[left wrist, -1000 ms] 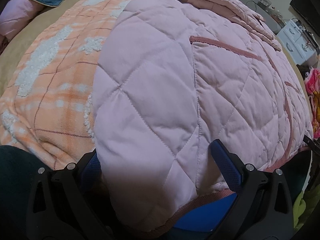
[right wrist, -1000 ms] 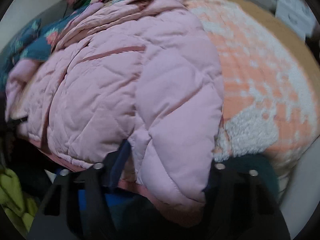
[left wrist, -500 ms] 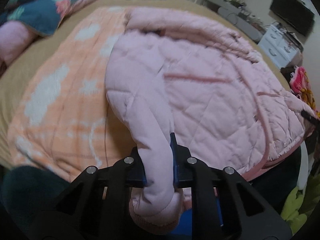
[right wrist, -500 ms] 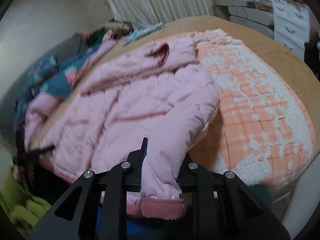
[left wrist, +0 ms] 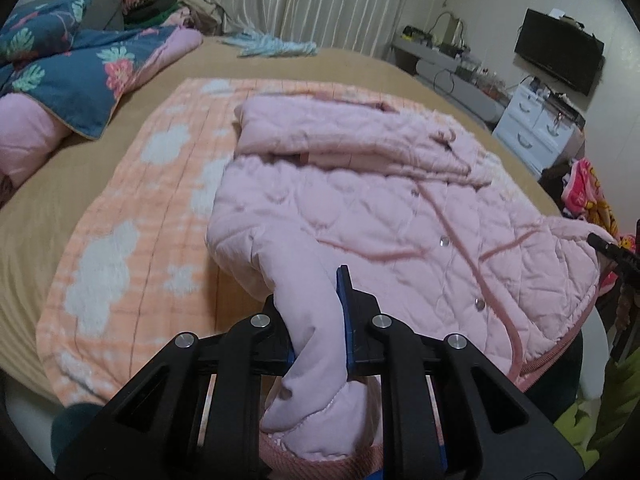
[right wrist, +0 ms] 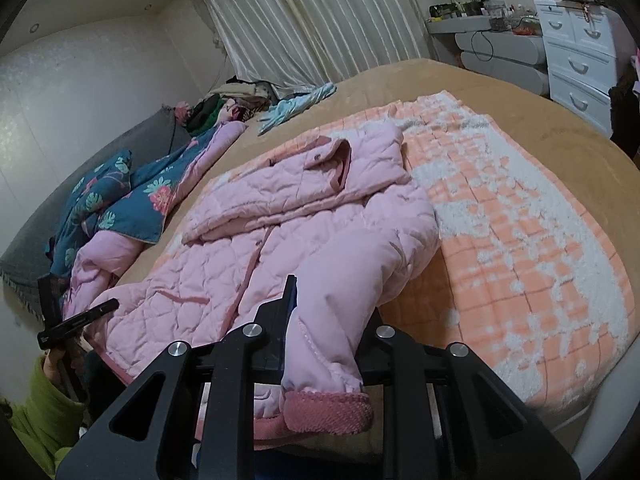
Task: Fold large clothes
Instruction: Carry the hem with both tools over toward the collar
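Left wrist view: the left gripper [left wrist: 318, 332] pinches one sleeve [left wrist: 308, 328] of a pink quilted jacket [left wrist: 384, 216], the blue-lined jaws pressed against the padded fabric just above the cuff, which hangs down below them. The jacket lies front-up on an orange-and-white blanket [left wrist: 132, 240], snap buttons showing along its placket, collar and hood at the far end from the gripper and hem trailing over the blanket's near edge; a floral duvet [left wrist: 76, 68] sits well beyond the blanket's far left corner. Right wrist view: the right gripper [right wrist: 326, 332] likewise clamps the other sleeve [right wrist: 340, 296] above its ribbed dark-pink cuff [right wrist: 328, 414]; the jacket's body spreads toward the far left of the blanket [right wrist: 520, 240], and the white drawers [right wrist: 576, 52] stand beyond the blanket's far right. Handling, as a judgement: the garment appears soft, puffy and fairly light, with a smooth shell that may slide between the pads, so a hold at the sleeve end, just above the thicker cuff, seems secure. The padding will probably spring back, so each sleeve laid across the chest likely needs pressing flat before the body is folded.
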Motion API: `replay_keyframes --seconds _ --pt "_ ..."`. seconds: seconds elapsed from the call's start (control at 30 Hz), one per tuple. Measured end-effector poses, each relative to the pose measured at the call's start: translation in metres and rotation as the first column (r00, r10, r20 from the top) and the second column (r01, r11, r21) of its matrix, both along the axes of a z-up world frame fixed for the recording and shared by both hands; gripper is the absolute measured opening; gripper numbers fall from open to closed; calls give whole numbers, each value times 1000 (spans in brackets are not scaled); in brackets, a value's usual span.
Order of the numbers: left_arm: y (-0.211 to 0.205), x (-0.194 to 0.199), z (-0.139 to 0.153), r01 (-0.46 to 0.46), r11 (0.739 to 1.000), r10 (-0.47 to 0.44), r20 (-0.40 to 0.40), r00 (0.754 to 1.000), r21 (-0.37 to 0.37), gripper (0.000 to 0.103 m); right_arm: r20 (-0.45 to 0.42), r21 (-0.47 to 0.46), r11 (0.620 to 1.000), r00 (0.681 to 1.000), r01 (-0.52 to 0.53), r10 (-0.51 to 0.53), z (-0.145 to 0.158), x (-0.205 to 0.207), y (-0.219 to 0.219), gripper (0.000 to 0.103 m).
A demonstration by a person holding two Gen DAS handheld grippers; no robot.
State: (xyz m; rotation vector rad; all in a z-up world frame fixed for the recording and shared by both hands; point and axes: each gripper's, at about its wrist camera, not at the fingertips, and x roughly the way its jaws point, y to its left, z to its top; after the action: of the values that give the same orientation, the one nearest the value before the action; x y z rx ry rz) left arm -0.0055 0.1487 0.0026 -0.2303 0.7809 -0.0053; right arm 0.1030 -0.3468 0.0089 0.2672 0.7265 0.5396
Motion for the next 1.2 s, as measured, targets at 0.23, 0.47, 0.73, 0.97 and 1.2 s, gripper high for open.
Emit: replay_keyframes --seconds 0.23,0.47,0.73,0.97,1.2 --pt "-4 11 18 15 1000 -16 49 999 22 9 -19 56 998 1000 15 -14 9 18 -1 19" --pt "-4 26 33 17 999 -21 88 996 42 9 2 57 998 1000 -6 6 28 34 8 19" --pt "1 43 51 3 999 -8 138 990 34 9 23 67 998 1000 -2 1 45 49 13 19" --pt "1 58 74 5 999 -13 180 984 44 9 37 76 997 999 5 -8 62 62 14 19" --pt "10 79 93 -20 999 9 214 977 51 9 54 83 996 998 15 -19 86 83 16 19"
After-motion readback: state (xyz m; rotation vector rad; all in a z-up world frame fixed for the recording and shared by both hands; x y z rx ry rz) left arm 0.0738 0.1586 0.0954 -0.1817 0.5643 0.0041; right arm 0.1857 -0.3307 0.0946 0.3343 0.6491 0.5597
